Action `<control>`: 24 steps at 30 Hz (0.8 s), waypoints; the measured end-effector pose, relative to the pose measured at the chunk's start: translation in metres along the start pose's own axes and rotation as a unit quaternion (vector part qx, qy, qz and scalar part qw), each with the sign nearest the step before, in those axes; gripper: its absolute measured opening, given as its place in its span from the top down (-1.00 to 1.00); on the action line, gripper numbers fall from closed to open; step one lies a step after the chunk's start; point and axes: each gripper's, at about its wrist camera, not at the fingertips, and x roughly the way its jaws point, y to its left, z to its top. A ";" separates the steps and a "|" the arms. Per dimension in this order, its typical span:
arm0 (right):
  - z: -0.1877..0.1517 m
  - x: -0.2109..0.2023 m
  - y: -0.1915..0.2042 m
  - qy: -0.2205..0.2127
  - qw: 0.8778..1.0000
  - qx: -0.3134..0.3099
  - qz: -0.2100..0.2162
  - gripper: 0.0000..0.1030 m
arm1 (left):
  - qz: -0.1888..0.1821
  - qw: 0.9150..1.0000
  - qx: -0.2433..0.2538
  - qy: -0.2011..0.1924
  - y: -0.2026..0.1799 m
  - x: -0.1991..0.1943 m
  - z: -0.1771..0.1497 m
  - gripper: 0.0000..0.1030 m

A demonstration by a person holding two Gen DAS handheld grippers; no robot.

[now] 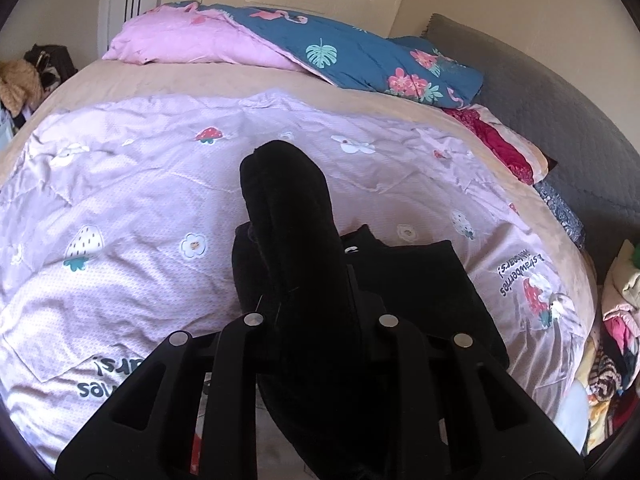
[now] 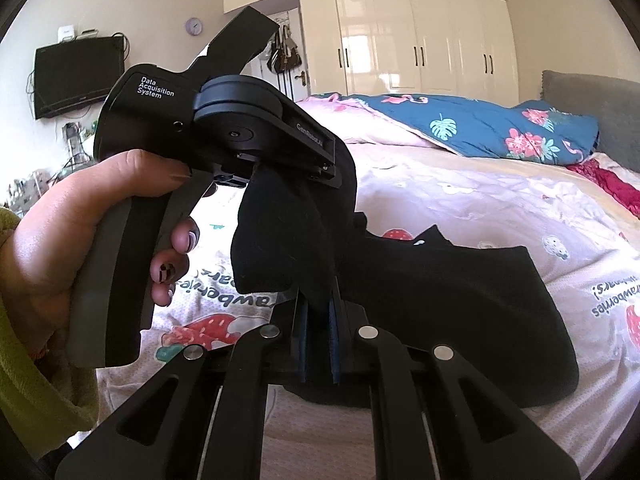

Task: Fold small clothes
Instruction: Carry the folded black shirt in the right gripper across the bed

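Observation:
A black garment (image 1: 420, 280) lies partly on the lilac strawberry-print quilt (image 1: 140, 200), and one end of it is lifted off the bed. In the left wrist view that lifted end drapes over my left gripper (image 1: 288, 220) and hides its fingers. In the right wrist view a hand (image 2: 60, 220) holds the left gripper (image 2: 338, 170), whose jaws disappear into the black garment (image 2: 460, 300). My right gripper (image 2: 318, 312) is shut, its blue pads (image 2: 302, 320) pinching a fold of the same cloth just below the left one.
A rolled blue and pink duvet (image 1: 320, 52) lies at the far side of the bed, by a grey headboard (image 1: 540, 100). A heap of clothes (image 1: 616, 340) sits off the right edge. White wardrobes (image 2: 420, 40) and a wall television (image 2: 76, 72) stand behind.

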 end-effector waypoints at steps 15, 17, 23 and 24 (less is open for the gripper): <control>-0.012 -0.032 -0.049 -0.015 0.998 0.067 -0.011 0.85 | -0.001 0.999 0.050 0.021 -0.075 0.024 0.010 0.75; -0.012 -0.034 -0.056 -0.014 0.997 0.073 -0.014 0.85 | -0.004 0.998 0.055 0.027 -0.085 0.031 0.010 0.75; -0.021 -0.039 -0.072 -0.008 0.996 0.092 -0.016 0.85 | -0.012 0.997 0.058 0.046 -0.105 0.048 0.008 0.74; -0.023 -0.040 -0.073 -0.006 0.995 0.097 -0.017 0.85 | -0.012 0.997 0.058 0.048 -0.109 0.050 0.007 0.74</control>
